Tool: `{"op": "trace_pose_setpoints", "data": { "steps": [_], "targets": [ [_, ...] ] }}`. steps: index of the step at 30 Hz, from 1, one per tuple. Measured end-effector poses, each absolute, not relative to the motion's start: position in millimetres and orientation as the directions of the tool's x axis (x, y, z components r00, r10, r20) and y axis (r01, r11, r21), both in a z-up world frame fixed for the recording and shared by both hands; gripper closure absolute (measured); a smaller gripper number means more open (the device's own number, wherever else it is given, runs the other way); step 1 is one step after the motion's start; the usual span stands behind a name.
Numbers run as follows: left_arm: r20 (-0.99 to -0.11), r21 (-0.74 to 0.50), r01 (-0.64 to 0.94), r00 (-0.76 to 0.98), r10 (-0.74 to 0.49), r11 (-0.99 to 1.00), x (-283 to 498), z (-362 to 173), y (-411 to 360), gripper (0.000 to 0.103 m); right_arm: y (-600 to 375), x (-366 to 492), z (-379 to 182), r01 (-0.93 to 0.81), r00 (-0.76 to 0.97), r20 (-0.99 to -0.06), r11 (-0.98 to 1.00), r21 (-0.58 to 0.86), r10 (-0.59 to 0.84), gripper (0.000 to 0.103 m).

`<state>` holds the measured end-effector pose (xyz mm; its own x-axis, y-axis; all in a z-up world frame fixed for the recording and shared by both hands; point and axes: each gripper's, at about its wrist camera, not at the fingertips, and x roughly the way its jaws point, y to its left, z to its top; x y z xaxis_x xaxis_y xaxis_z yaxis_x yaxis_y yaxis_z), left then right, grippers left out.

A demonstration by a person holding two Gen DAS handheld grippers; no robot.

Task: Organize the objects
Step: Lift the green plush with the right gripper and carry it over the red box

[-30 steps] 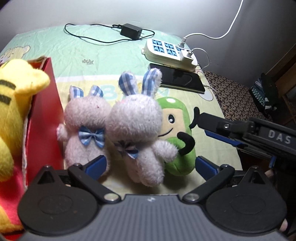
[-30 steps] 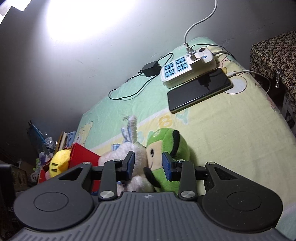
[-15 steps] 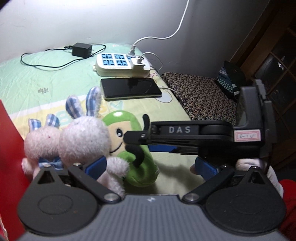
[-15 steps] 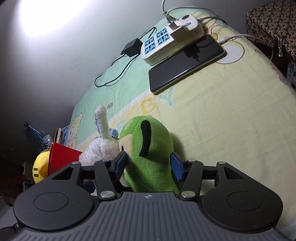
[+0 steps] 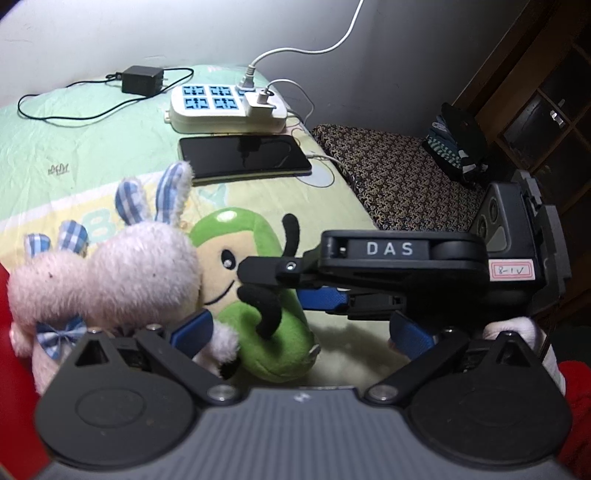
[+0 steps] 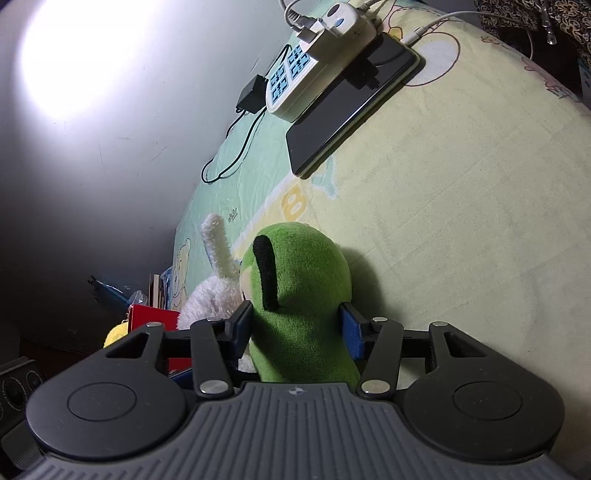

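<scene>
A pale grey wall (image 5: 110,33) stands behind the bed (image 5: 74,147), lit by a bright patch of light (image 6: 81,55). Beside the bed, a patterned seat (image 5: 399,177) meets a dark wooden cabinet (image 5: 546,96).

1. A home bedroom, judging by the bed (image 5: 92,155) under a pastel children's sheet printed with bears and letters.
2. Set against a plain painted wall (image 5: 184,33), lit by one bright patch of lamplight.
3. Far on the bed: a white power strip (image 5: 225,107), a phone (image 5: 243,157) charging just beside it, a black adapter (image 5: 142,79).
4. To the right: a dark wooden cabinet with glass panes (image 5: 546,122) and a patterned cushioned seat (image 5: 399,177).
</scene>
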<state>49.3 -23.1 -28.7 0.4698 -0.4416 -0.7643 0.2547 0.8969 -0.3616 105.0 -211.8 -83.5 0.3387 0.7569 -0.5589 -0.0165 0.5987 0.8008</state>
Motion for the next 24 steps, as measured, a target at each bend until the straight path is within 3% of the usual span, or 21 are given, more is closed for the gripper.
{"op": "trace_pose_setpoints", "data": {
  "steps": [10, 24],
  "targets": [
    [-0.765, -0.432, 0.297, 0.38, -0.52, 0.852, 35, -36, -40, 0.002, -238, 74, -65, -0.013, 0.382, -0.558, 0.607, 0.794, 0.737, 0.05],
    [-0.743, -0.397, 0.371, 0.407, -0.532, 0.839, -20, -8, -42, 0.005, -236, 18, -41, -0.042, 0.428, -0.549, 0.622, 0.782, 0.718, 0.05]
  ]
}}
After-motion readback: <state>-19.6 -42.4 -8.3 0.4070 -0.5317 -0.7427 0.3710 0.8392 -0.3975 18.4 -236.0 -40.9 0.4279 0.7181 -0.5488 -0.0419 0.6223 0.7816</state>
